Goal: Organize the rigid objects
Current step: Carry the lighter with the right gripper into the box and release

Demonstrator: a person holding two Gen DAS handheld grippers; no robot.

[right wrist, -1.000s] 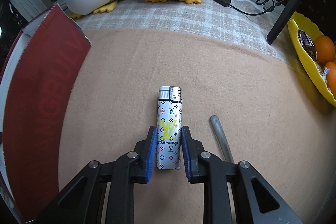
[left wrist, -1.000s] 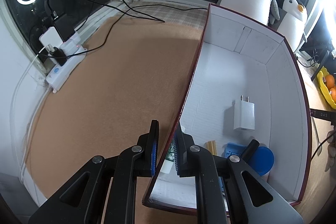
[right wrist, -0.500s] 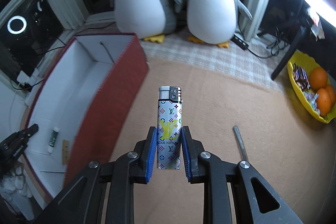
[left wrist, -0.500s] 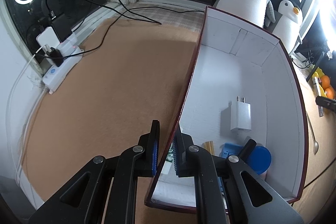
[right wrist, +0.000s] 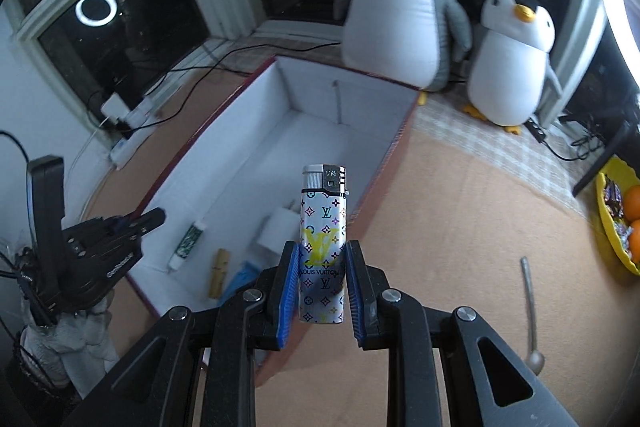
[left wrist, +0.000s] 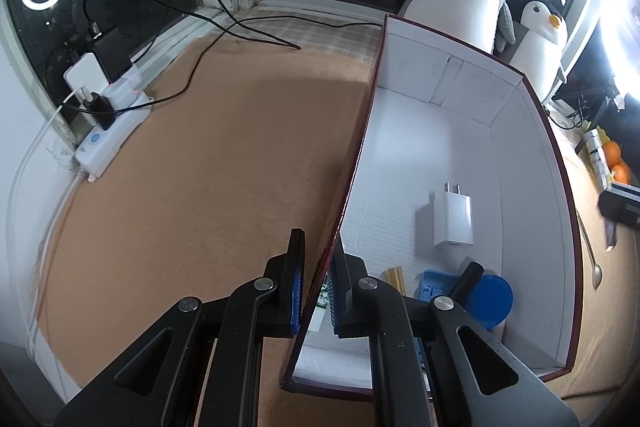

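Right claw (right wrist: 322, 281) is clamped on the lighter (right wrist: 323, 247), blue pads pressing its lower half from both sides. The lighter's long axis runs straight out along the fingers, silver cap end pointing away from the camera, base nearest the wrist. It hangs in the air over the near end of the box (right wrist: 384, 163), close to the box's red right wall.

Left claw (left wrist: 316, 291) is pinched together on the box's left wall, one pad outside, one inside.

And inside the white-lined box: a white charger (left wrist: 450, 217) lying flat with its prongs toward the far end, a small yellow stick (right wrist: 218, 273), a blue plastic piece (left wrist: 434, 283), a blue round lid (left wrist: 494, 299), and a white-and-green tube (right wrist: 187, 241) lying by the left wall.

Out on the tan bench (right wrist: 460, 227), a spoon (right wrist: 531, 311) lies to the right.
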